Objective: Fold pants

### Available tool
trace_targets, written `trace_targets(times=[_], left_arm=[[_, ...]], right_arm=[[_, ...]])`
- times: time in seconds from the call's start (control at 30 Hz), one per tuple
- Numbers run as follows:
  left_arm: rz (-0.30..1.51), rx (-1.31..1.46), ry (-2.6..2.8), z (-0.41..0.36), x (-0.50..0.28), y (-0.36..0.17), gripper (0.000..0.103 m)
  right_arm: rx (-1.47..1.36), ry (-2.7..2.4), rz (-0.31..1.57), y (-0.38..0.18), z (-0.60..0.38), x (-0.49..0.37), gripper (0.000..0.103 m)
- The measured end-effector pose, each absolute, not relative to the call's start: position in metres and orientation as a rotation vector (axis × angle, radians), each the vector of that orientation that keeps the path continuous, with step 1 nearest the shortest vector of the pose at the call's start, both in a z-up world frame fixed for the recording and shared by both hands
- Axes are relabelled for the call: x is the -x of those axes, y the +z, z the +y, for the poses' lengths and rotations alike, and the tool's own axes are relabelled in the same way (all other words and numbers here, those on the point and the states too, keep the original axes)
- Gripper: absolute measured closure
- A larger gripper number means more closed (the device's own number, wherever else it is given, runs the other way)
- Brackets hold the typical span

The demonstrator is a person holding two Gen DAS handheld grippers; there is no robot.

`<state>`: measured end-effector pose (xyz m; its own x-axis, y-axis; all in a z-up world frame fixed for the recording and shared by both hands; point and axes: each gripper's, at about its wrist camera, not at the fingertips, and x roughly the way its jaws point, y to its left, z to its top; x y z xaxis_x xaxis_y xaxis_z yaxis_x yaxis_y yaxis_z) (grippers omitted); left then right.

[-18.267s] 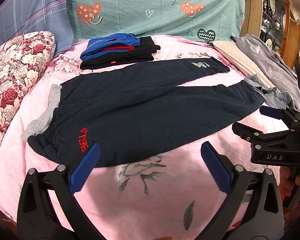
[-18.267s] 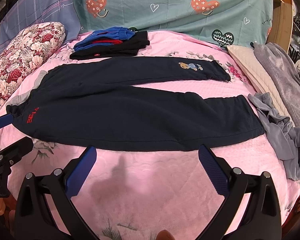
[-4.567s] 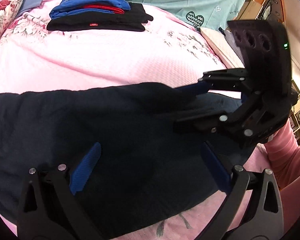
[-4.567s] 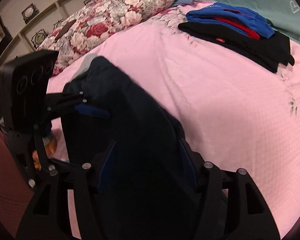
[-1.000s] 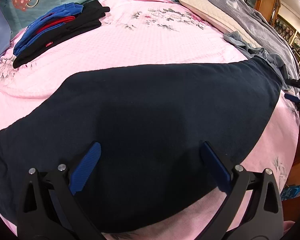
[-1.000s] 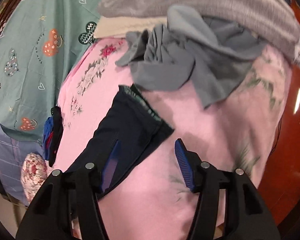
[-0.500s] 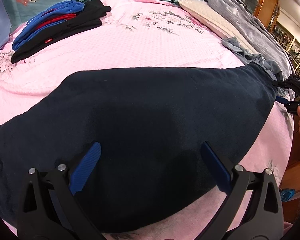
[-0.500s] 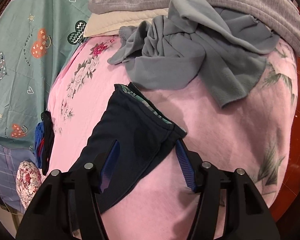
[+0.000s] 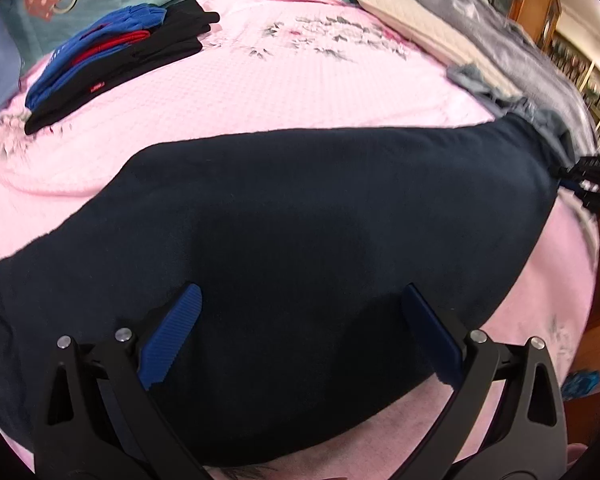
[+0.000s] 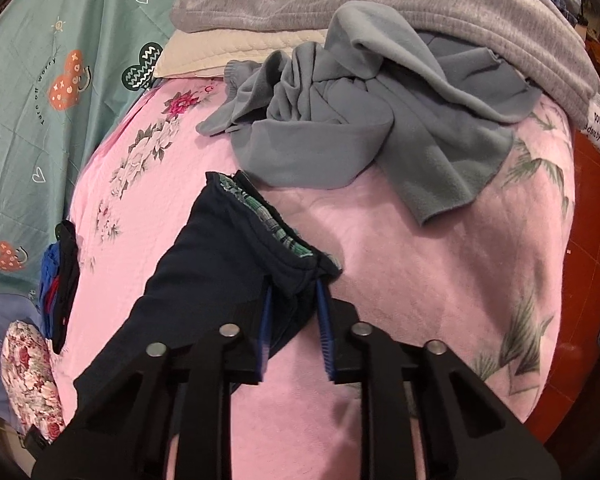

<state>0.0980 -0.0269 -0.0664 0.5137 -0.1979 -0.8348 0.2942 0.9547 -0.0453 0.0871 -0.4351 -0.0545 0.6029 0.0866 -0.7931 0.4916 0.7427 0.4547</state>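
Right wrist view: right gripper [image 10: 294, 308] clamps one pants [image 10: 220, 264] cuff; left gripper [image 9: 300, 332] gapes wide.

Black arms [image 9: 100, 400], silver screws, ribbed blue fingers [image 9: 172, 336] (both grippers).

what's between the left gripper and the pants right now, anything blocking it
Nothing visible. The left gripper is open directly over the dark pants, with only fabric between its fingers. The right gripper is already shut on the cuff end; the loose grey garment lies beyond it, apart.
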Motion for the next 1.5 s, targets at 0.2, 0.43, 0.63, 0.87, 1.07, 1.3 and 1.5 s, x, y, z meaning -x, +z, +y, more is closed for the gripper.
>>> trace_targets(times=[0.2, 0.43, 0.63, 0.87, 1.07, 1.3, 1.5], left_arm=[[0.990, -0.120, -0.289, -0.027, -0.098, -0.067, 0.002], [0.985, -0.085, -0.303, -0.024, -0.098, -0.064, 0.002], [0.901, -0.030, -0.264, 0.009, -0.091, -0.031, 0.002], [0.788, 0.089, -0.055, 0.095, -0.074, -0.015, 0.002], [0.792, 0.216, -0.064, 0.119, -0.071, -0.041, 0.002], [0.775, 0.295, -0.138, 0.130, -0.069, -0.045, 0.002], [0.769, 0.346, -0.143, 0.137, -0.069, -0.047, 0.002]], right_arm=[[-0.734, -0.223, 0.865, -0.049, -0.433, -0.085, 0.092], [-0.554, -0.044, 0.720, 0.011, -0.376, -0.084, 0.093], [-0.287, 0.143, 0.616, 0.052, -0.288, -0.088, 0.093], [-0.059, 0.392, 0.682, 0.023, -0.190, -0.087, 0.093], [0.182, 0.516, 0.811, -0.023, -0.129, -0.071, 0.089], [0.375, 0.580, 0.760, -0.013, -0.121, -0.037, 0.051], [0.488, 0.521, 0.752, -0.026, -0.098, -0.051, 0.046]])
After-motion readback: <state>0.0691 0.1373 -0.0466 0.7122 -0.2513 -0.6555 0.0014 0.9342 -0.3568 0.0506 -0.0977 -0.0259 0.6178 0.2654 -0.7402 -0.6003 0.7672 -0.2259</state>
